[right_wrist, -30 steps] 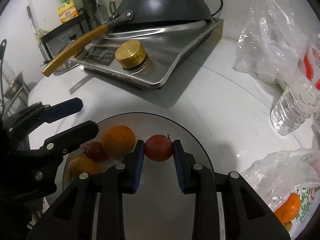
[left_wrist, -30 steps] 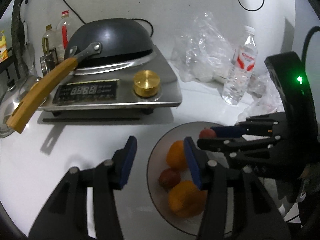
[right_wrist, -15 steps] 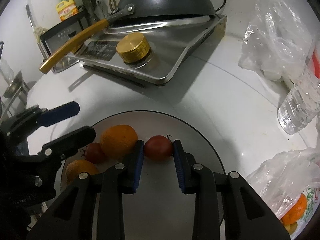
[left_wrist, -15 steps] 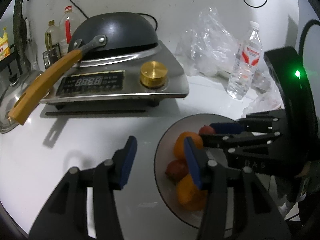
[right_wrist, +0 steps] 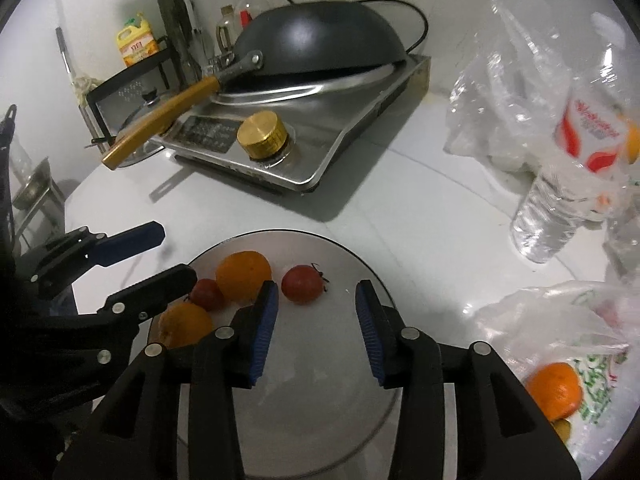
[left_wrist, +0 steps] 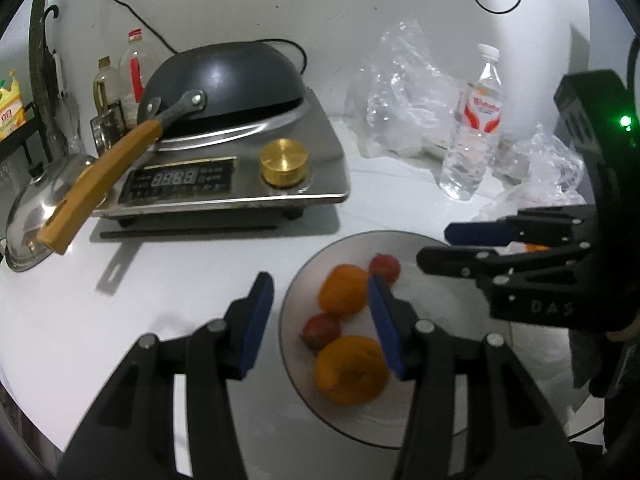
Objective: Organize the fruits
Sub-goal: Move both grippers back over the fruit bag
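White surface (right_wrist: 400, 216) carries everything I see from both wrist cameras. My right tool (right_wrist: 316, 320) hangs released over the plate (right_wrist: 320, 420), its blue pads spread wide with nothing between them. The red tomato (right_wrist: 302, 284) lies free on the plate just ahead of the left pad, near 11 o'clock from the midpoint of the tool, and I see a clear gap between it and the right pad. Beside it at 9 o'clock sits an orange (right_wrist: 243, 274), touching or almost touching a second, smaller tomato (right_wrist: 206, 294); another orange (right_wrist: 186, 324) lies at the plate's 8 o'clock edge, partly behind my left tool (right_wrist: 152, 256).

From the left wrist view, my left tool (left_wrist: 320, 312) is also released, its pads wide apart, straddling the plate's (left_wrist: 420, 420) left rim: one pad stands over bare surface, the other over the fruit. It grips nothing. The right tool (left_wrist: 448, 246) reaches in from 3 o'clock above the plate.

Past the plate at 12 o'clock stands the cooker (right_wrist: 304, 148) with a dark wok (right_wrist: 320, 46) upside down on it. A water bottle (right_wrist: 560, 200) stands at 2 o'clock, and a plastic bag (right_wrist: 560, 340) at 4 o'clock holds one more orange (right_wrist: 554, 390).
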Available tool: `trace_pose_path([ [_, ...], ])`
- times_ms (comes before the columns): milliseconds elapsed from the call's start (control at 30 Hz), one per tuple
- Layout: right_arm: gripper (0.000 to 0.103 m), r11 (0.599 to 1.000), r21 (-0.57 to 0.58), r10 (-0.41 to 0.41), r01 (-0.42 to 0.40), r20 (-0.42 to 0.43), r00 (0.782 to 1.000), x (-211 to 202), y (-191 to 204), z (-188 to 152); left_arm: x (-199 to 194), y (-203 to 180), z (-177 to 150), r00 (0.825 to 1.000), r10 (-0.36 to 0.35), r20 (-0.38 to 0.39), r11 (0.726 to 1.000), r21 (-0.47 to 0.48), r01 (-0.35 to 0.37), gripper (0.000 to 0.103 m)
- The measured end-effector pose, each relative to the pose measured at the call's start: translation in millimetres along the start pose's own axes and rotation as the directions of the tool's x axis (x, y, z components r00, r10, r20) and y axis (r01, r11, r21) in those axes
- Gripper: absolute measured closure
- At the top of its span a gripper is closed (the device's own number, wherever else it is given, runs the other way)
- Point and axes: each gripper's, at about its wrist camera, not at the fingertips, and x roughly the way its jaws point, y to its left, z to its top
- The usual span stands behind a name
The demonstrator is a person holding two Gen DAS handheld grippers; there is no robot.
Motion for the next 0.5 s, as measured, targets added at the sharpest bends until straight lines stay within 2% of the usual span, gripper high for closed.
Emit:
trace_pose_path([
  [500,0.061,0.999,0.032,-0.045,0.043,0.067,0.997,-68,-31,-31,-21,-61,5,1.000,-0.024,0.010,0.998,0.060,0.023,0.053],
])
